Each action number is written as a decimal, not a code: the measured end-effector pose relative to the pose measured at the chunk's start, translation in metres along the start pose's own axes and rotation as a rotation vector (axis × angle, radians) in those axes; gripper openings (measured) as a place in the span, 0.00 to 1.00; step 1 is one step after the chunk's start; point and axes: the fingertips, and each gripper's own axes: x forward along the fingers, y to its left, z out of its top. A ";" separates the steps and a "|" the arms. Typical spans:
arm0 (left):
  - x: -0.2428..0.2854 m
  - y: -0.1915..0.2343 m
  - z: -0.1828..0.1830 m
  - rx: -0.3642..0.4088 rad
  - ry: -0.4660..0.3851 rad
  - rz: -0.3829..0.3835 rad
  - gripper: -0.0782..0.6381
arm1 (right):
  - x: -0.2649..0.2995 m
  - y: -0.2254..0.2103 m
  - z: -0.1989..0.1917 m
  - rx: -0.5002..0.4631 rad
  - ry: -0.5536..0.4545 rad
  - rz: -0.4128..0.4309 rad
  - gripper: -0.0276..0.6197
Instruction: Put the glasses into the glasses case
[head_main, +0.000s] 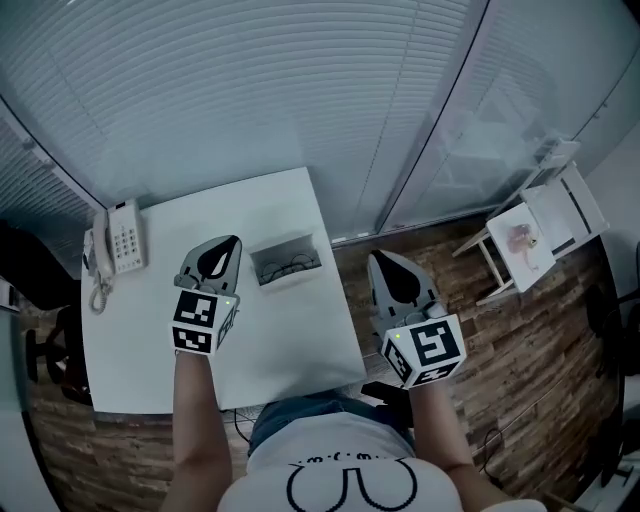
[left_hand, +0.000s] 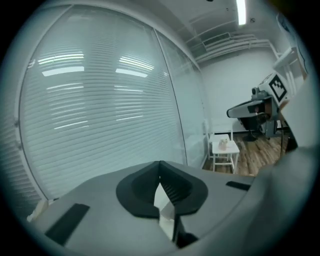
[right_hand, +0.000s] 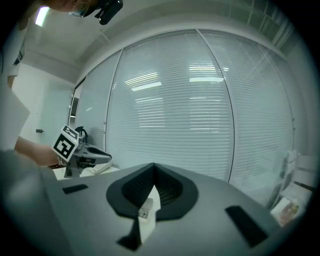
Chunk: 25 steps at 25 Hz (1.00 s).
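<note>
We hold the left gripper (head_main: 222, 250) and right gripper (head_main: 385, 265) fully closed, empty; the glasses (head_main: 292, 265) lie in the open glasses case (head_main: 290, 281).

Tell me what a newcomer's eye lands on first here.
Two grey grippers with checkered marker cubes fill the head view: the left gripper over the white square table, the right gripper past its right edge, both shut and empty. Between them an open grey rectangular glasses case holds dark-framed glasses. A white desk phone lies at the table's left edge.
</note>
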 end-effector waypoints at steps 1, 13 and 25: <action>-0.010 0.003 0.005 -0.012 -0.016 0.039 0.13 | -0.001 0.000 0.006 -0.003 -0.015 0.003 0.06; -0.099 0.017 0.066 -0.059 -0.246 0.341 0.13 | -0.009 0.015 0.065 -0.105 -0.158 0.065 0.06; -0.134 0.021 0.127 -0.020 -0.390 0.331 0.13 | -0.032 0.027 0.123 -0.160 -0.243 0.011 0.06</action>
